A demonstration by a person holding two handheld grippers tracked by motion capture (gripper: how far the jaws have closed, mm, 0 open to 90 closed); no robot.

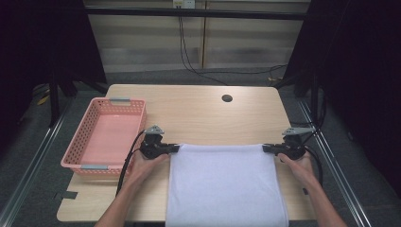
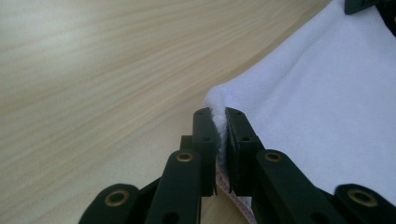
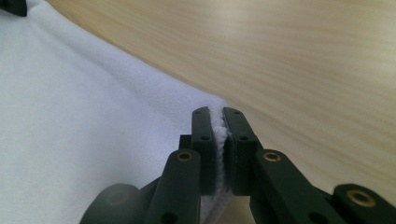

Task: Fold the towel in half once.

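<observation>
Now we see a white towel (image 1: 226,184) spread flat on the counter (image 1: 198,113), its near edge hanging over the counter's front. Its cloth is plain, soft and a little fuzzy, with a faint crease running across it in the left gripper view and a thin pink stitched hem (image 2: 229,189) beside the jaws. We find no brand, label or writing on it. Our left gripper (image 1: 174,148) pinches the towel's far left corner (image 2: 219,122), the jaws closed on a bunched fold of cloth. Our right gripper (image 1: 267,148) pinches the far right corner (image 3: 219,123) the same way, jaws narrow with cloth squeezed between them. Between the two, the far edge runs straight and taut. A pink basket (image 1: 94,166) stands on the counter to the left, just beside our left hand (image 1: 147,163).
</observation>
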